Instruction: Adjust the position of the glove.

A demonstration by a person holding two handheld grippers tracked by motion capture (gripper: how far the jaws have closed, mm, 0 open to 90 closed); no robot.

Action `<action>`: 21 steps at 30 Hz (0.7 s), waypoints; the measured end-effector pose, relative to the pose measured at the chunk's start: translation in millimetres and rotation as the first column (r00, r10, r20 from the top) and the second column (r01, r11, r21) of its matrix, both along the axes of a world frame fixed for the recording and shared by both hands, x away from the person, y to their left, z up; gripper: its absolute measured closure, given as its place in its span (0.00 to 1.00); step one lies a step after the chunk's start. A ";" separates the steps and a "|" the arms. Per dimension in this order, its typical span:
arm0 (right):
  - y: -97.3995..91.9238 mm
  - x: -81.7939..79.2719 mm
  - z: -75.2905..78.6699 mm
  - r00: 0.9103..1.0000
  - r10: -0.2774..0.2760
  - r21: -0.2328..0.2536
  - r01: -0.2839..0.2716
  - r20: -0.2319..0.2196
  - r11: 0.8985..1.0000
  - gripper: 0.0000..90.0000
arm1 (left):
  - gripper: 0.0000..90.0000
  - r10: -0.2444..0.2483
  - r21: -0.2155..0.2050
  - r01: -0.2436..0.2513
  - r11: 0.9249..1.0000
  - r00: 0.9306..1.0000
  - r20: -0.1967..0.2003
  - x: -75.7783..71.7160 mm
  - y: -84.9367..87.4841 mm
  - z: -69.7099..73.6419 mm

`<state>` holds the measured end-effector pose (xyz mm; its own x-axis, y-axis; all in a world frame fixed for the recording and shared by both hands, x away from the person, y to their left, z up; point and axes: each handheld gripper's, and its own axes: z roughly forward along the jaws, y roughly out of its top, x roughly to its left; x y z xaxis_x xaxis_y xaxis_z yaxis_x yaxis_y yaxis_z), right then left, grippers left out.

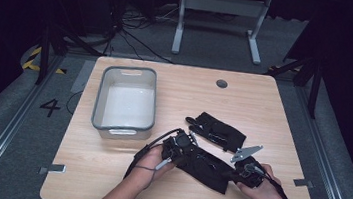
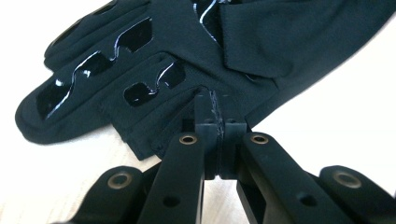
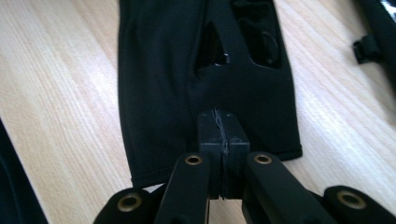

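Note:
A black glove lies stretched across the front of the wooden table, between my two grippers. My left gripper is shut on the glove's finger end; in the left gripper view its jaws pinch the fabric beside the glossy finger patches. My right gripper is shut on the other end, and in the right gripper view its jaws bite the cloth near the cuff hem. A second black glove lies flat just beyond the held one, apart from both grippers.
A grey-rimmed white bin stands on the table's left half and looks empty. A round cable hole sits near the far edge. Beyond the table are a white frame's legs and cables on the floor.

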<state>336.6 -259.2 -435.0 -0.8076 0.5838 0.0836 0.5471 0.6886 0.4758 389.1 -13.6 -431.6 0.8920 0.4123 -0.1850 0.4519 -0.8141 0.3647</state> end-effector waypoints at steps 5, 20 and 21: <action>-7.4 5.5 -1.9 1.000 -0.031 -0.009 0.031 0.000 0.999 1.00 | 0.99 -0.014 -0.004 0.014 1.000 1.000 -0.023 -0.9 0.7 -0.2; -16.1 15.8 -1.9 0.998 -0.066 -0.010 0.066 0.000 0.998 1.00 | 0.99 -0.113 0.046 0.117 0.992 0.991 -0.076 -29.6 -18.9 1.7; -17.2 17.3 -1.7 0.998 -0.070 -0.009 0.070 0.000 0.998 1.00 | 0.99 -0.123 0.050 0.127 0.991 0.989 -0.077 -33.1 -21.3 1.7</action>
<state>353.9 -276.4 -436.7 -0.7648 0.6395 0.0781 0.5941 0.6531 0.4695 356.0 -34.9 -430.0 0.9221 0.3097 -0.2318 0.3691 -0.8838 0.2875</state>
